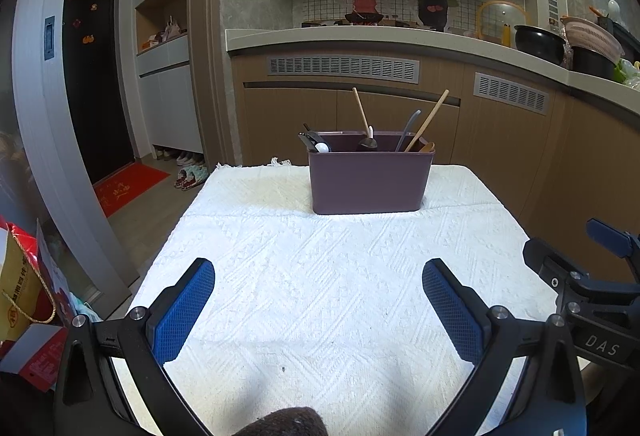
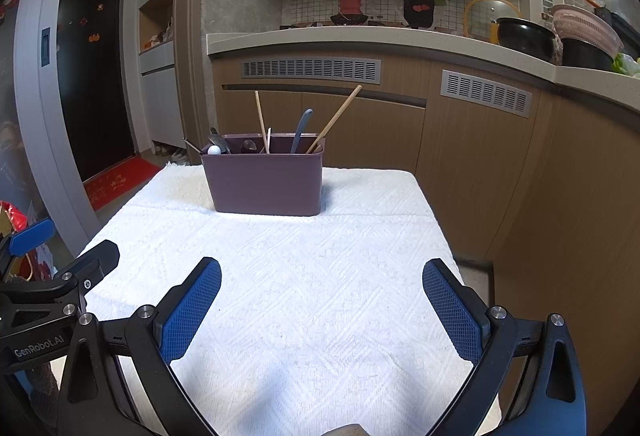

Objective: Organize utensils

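A purple utensil box (image 1: 370, 182) stands at the far side of a white cloth-covered table (image 1: 320, 276); it also shows in the right wrist view (image 2: 266, 182). Several utensils stand in it: wooden-handled ones (image 1: 426, 120), a grey handle (image 1: 408, 130), a dark spoon (image 1: 367, 143) and a white spoon (image 1: 322, 147). My left gripper (image 1: 319, 300) is open and empty above the near part of the cloth. My right gripper (image 2: 322, 300) is open and empty too, to the right of the left one; part of it shows in the left wrist view (image 1: 600, 276).
A kitchen counter (image 1: 400, 40) with wooden cabinets runs behind and to the right, holding black pots (image 1: 538, 42) and a pink colander (image 1: 592, 36). A dark door (image 1: 94, 68), red mat (image 1: 128, 186) and shoes (image 1: 190, 176) are on the left. Red bags (image 1: 24, 284) sit by the table's left.
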The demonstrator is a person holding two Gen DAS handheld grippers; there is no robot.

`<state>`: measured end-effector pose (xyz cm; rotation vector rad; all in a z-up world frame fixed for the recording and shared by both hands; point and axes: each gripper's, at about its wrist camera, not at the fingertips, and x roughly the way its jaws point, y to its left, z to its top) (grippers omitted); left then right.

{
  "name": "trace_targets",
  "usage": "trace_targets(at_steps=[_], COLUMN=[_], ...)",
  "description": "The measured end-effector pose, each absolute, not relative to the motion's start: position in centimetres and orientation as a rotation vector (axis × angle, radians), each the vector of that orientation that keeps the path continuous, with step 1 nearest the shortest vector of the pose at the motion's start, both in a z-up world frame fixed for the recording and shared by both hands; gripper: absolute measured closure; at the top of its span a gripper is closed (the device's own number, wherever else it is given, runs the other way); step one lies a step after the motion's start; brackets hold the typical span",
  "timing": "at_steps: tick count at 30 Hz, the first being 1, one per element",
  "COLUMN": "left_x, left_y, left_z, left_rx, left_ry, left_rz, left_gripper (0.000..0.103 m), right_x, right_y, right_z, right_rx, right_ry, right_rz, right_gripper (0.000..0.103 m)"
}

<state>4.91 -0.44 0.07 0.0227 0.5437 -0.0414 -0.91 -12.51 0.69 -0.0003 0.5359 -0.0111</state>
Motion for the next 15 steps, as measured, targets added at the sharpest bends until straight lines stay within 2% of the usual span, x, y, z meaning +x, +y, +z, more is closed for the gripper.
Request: trace_targets(at_steps=[15], left_x=[4.96], left_y=[-0.49], left_z=[-0.16], left_rx=[0.025], left_ry=[0.549], left_rz=[-0.030], left_gripper=[0.000], right_x=[-0.85], right_y=[-12.59], right_z=[0.59], right_rx=[0.003], right_ry=[0.538], right_rz=[-0.015], right_gripper=[0.003])
